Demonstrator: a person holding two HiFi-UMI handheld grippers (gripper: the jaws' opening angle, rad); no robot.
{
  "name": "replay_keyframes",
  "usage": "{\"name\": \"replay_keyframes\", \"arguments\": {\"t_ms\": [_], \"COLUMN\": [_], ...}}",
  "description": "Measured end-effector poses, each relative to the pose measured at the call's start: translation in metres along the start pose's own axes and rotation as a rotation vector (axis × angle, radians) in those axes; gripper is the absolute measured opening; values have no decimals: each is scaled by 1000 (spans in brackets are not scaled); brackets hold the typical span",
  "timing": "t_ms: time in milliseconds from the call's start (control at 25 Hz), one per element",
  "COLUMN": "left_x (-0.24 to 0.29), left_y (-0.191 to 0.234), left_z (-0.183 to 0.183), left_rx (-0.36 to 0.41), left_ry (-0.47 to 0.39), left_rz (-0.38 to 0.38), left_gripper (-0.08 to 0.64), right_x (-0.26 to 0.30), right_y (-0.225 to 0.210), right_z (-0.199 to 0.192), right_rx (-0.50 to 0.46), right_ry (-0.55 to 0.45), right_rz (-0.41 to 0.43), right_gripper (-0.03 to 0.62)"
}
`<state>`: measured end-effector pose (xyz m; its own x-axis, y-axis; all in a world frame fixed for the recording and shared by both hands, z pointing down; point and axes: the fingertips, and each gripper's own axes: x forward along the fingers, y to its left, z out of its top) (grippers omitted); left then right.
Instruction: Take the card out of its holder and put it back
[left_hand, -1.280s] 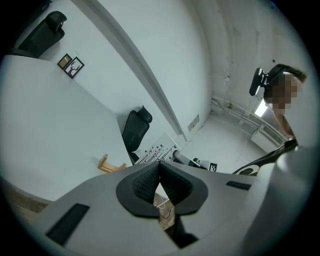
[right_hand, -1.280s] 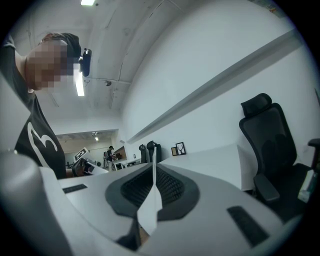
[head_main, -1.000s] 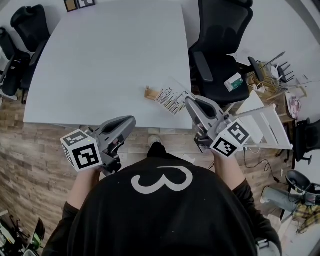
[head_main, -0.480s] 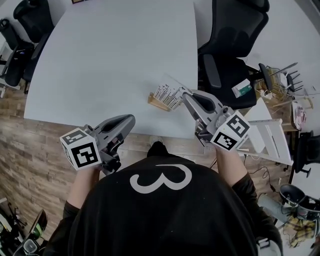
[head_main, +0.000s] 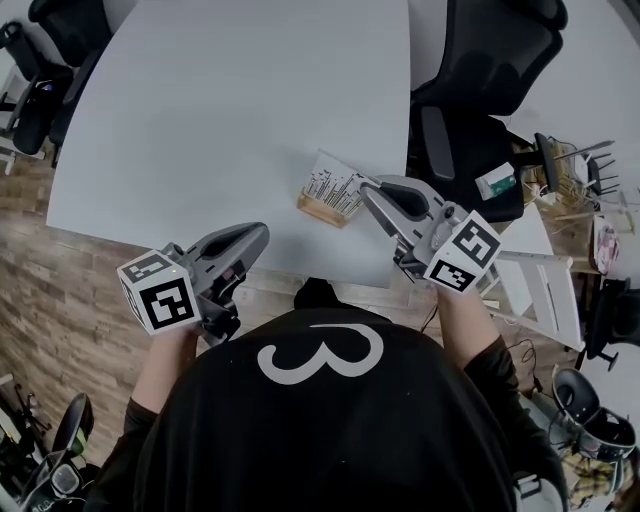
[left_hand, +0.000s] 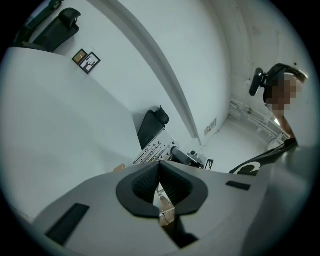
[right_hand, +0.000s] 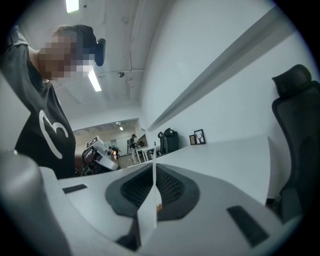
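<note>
A white card (head_main: 332, 184) printed with black lines stands on a small wooden holder (head_main: 318, 210) near the table's near edge; its lower edge meets the holder. My right gripper (head_main: 368, 190) is shut on the card's right edge. In the right gripper view the card (right_hand: 148, 210) runs edge-on between the pads of that gripper (right_hand: 153, 175). My left gripper (head_main: 262, 233) hangs off the table's near edge, shut and empty. The left gripper view looks past its shut jaws (left_hand: 159, 172) to the card (left_hand: 152, 151) and the holder (left_hand: 119, 168).
The white table (head_main: 220, 110) stretches away behind the holder. A black office chair (head_main: 480, 80) stands at the table's right side, and a white rack (head_main: 540, 290) lies on the floor beside my right arm. More chairs stand at far left (head_main: 40, 60).
My right gripper has carried the card leftward from beside the holder down onto it. The left gripper has barely moved.
</note>
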<state>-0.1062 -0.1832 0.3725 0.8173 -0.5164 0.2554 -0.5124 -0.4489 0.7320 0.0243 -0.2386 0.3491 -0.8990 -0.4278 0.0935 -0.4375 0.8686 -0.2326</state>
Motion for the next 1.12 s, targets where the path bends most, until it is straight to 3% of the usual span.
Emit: {"name": "replay_keyframes", "arguments": {"t_ms": [1120], "left_x": [16], "left_y": [19], "left_z": [4], "left_rx": [-44], "left_ry": [11], "left_rz": [47], "left_gripper": [14], "right_x": [14], "right_y": [-4], "right_z": [-36], "right_rx": [-102], "right_ry": [82], "right_rz": [83], "right_gripper": [23]}}
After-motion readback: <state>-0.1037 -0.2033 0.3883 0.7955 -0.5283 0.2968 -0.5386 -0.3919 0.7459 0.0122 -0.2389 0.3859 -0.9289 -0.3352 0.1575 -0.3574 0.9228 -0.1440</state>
